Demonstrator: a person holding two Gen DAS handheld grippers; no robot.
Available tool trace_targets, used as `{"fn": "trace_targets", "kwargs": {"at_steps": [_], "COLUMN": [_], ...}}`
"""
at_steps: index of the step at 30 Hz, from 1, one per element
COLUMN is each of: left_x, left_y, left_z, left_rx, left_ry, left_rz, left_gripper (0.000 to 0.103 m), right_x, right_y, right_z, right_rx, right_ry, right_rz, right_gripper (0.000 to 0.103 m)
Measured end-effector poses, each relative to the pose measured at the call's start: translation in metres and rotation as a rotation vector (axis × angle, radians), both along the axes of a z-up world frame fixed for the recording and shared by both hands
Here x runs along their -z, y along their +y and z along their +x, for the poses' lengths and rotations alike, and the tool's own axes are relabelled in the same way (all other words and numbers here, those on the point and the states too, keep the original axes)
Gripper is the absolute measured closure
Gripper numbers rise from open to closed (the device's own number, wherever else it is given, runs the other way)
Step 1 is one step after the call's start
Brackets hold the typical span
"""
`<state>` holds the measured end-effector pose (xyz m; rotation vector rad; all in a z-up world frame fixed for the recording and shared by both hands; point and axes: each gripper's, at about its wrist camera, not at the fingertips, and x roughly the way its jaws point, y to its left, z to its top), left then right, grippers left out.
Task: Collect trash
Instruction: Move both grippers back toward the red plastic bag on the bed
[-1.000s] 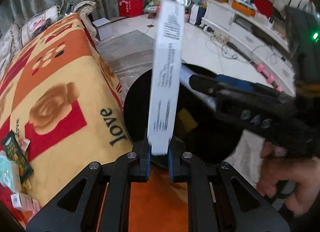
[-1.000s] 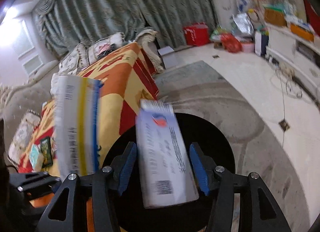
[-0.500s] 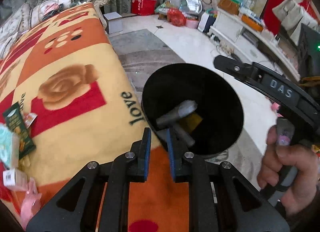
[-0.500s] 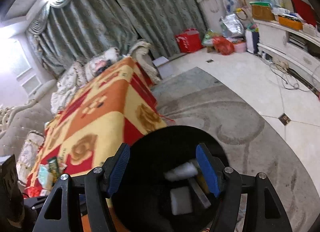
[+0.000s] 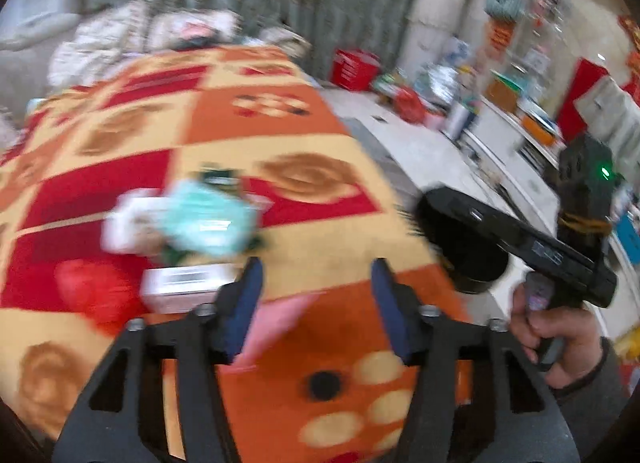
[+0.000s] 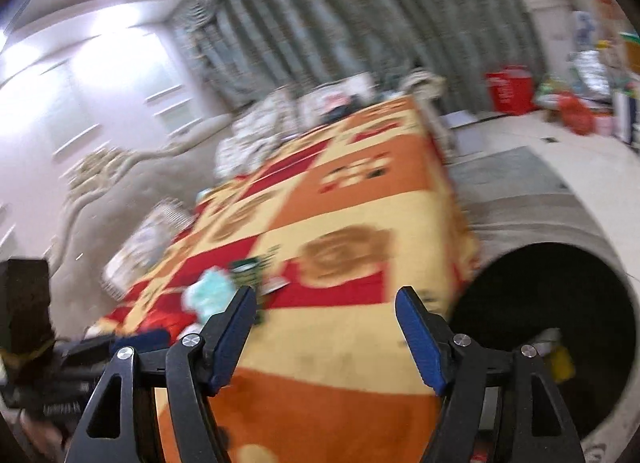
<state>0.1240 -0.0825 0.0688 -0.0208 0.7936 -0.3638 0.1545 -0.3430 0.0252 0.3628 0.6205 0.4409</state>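
On the blanket-covered table, the remaining trash lies in a loose cluster: a teal packet, a white box just in front of it, a red wrapper to one side and a pink scrap nearest the left gripper. Motion blur hides finer detail. The black bin stands on the floor beside the table edge, with items visible inside it.

Procedure, as judged from this view: select one item, approach low, and align the fingers across its narrow side. The white box offers the firmest faces; the soft packet will likely crumple.

Both the left gripper and the right gripper are spread wide, holding nothing and touching nothing.
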Motion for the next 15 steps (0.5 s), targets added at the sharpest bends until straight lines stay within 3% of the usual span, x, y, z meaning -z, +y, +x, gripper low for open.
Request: {"fn": "trace_targets", "kwargs": {"at_steps": [4, 9, 15], "left_x": [0.001, 0.017, 0.058], "left_y": [0.069, 0.134, 0.145], "left_z": [0.001, 0.026, 0.056], "left_rx": [-0.097, -0.212, -0.23], "left_ry": [-0.028, -0.025, 0.08], "left_rz": [0.014, -0.007, -0.012], "left_gripper": [0.042, 0.037, 0.037], "right_x": [0.0, 0.011, 0.017], "right_y": [0.055, 0.09, 0.096], "right_z": [-0.007, -0.006, -0.001], "right_rx": [-0.134, -0.202, -0.231], "right_ry": [-0.035, -0.031, -0.02], "right_rz": [-0.055, -0.106, -0.088], "right_gripper": [0.031, 0.03, 0.03]}}
